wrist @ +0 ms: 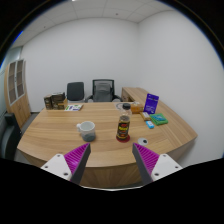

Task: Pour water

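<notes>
From the gripper's camera, the gripper (110, 160) hangs in the air in front of the wooden table (60, 135); its two purple pads are wide apart and hold nothing. The brown bottle (124, 127) stands upright on the table, beyond the fingers; I think it holds the water. The small gray cup (87, 130) sits just left of the bottle, close by, likely so pouring is easy. Two black chairs (90, 91) wait far behind the bottle.
</notes>
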